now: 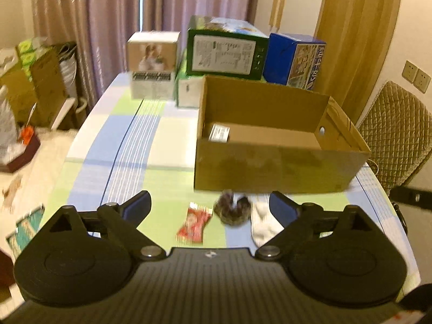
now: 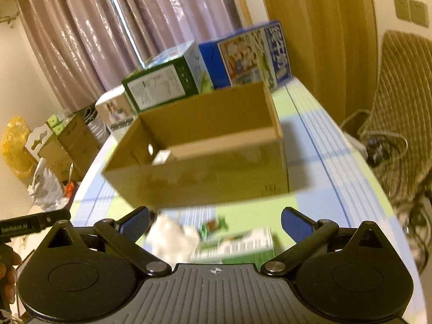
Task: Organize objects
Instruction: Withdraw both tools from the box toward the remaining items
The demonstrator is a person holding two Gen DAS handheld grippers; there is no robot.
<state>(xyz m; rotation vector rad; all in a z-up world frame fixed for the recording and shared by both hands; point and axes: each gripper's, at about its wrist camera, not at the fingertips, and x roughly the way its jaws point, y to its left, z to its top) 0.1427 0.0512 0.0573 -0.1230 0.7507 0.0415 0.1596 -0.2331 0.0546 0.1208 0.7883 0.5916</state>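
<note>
Brown corrugated cardboard box (image 1: pixel 275 170), open-topped, rectangular, round finger hole in one end wall, sits mid-table on a checked cloth (image 1: pixel 127 145) of green, blue and white squares with thin blue stripes. One small white labelled packet (image 1: pixel 220 132) lies flat in the box's corner; print too blurred to read.

Left gripper (image 1: pixel 210 207): black housing, blue finger pads (image 1: pixel 136 206), jaws spread wide, nothing between them. Ahead of it, just short of the box's near wall, three loose items in a row: one red crinkled foil snack wrapper (image 1: pixel 193 225), one dark fuzzy scrunchie (image 1: pixel 232 210), one white knit sock (image 1: pixel 263 222). Scrunchie and sock touch.

Right gripper (image 2: pixel 215 224): same build, jaws likewise wide apart, empty. Before it: one crumpled white cloth (image 2: pixel 172 239), one small green wrapper (image 2: pixel 214 226), one flat green-and-white printed carton (image 2: pixel 237 244); all motion-blurred.

Behind the box, cartons stand together: one white with a photo (image 1: pixel 152 54), one green with a white text panel (image 1: pixel 226 52), one blue with cartoon print (image 1: pixel 294 59). Lettering illegible.

Black bar at the right view's left edge reads "GenRobot.AI".
</note>
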